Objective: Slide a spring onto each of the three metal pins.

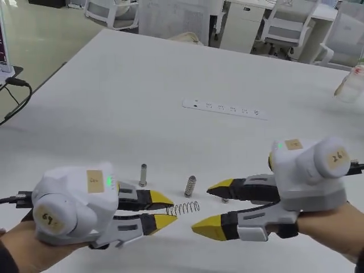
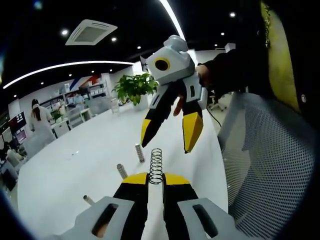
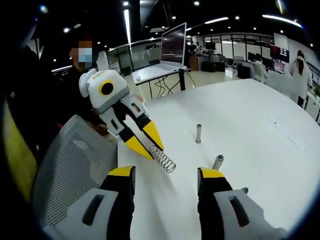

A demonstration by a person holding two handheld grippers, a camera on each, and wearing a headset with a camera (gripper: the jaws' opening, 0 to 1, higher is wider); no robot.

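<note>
Near the front edge of the white desk [image 1: 142,85], the left gripper [image 1: 173,209] pinches a spring [image 1: 183,207] by one end; the right gripper [image 1: 200,209] has its jaws spread. One pin [image 1: 190,185] seems already sprung; next, stand this spring over the bare pin [image 1: 143,174].

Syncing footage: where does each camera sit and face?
Head view: on the headset, facing down at left gripper, right gripper, table; a hand holds each.
Left gripper view: on that gripper, facing the right gripper; own jaws, a sleeve.
Right gripper view: on that gripper, facing the left gripper; own jaws, dark clothes.
Shared: the spring the left gripper pinches.
</note>
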